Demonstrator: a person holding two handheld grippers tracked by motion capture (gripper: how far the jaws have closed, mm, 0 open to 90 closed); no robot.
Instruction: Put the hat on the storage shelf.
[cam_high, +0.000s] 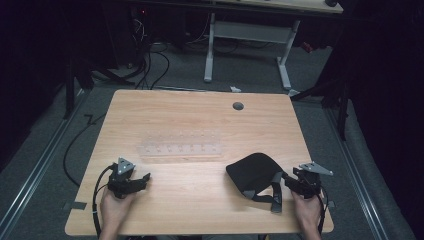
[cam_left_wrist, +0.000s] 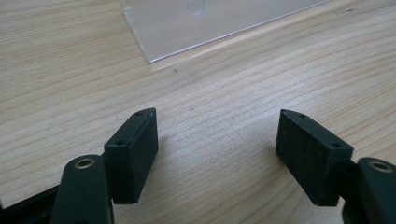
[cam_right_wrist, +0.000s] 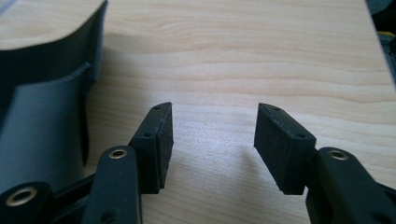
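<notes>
Both grippers, left (cam_high: 142, 179) and right (cam_high: 286, 181), rest with jaws apart, empty; the black bag (cam_high: 252, 172) at the right one's 9 o'clock and the clear rack (cam_high: 180, 148) lie untouched, work unstarted.

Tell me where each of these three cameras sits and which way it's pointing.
High view: above the person's side, looking forward and down on the table; both hands, left gripper and right gripper show.
Left gripper view: rides the left gripper, looking past its open jaws at a clear plastic sheet.
Right gripper view: rides the right gripper, open jaws, black bag beside.
Shared: the sheet and the bag also appear from above.
</notes>
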